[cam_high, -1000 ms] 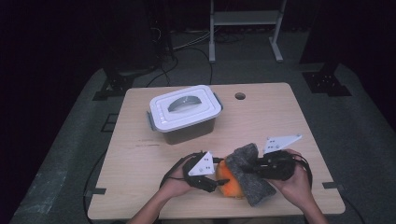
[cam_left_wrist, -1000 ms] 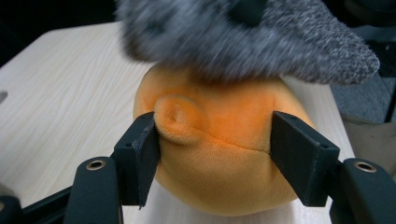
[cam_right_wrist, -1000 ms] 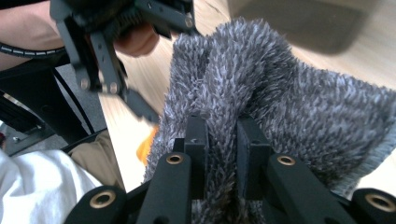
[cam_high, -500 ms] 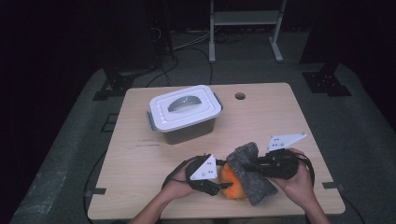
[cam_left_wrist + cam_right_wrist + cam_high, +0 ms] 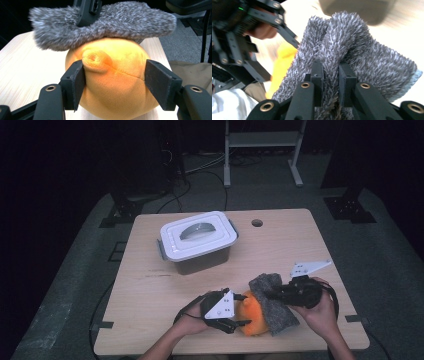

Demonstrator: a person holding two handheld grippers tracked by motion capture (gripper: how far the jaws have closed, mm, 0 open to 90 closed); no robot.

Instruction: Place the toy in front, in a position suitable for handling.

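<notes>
An orange plush ball (image 5: 252, 316) rests on the wooden table (image 5: 300, 240) near its front edge. My left gripper (image 5: 244, 310) comes at it from the left and is shut on it; in the left gripper view both pads press on the sides of the ball (image 5: 112, 75). A grey fuzzy cloth (image 5: 274, 302) drapes over the ball's top and right side. Coming from the right, my right gripper (image 5: 271, 295) is shut on a fold of the cloth (image 5: 352, 47), with the two jaws (image 5: 330, 68) close together. The cloth (image 5: 105, 22) hides the top of the ball.
A grey box with a white clip-on lid (image 5: 197, 239) stands at the back left of the table. A small round hole (image 5: 257, 223) is in the tabletop behind it. The legs of a metal rack (image 5: 260, 155) stand on the floor beyond the table.
The right gripper has shifted slightly with the grey cloth, which has settled a little lower over the ball. The left gripper and the ball have kept still.
</notes>
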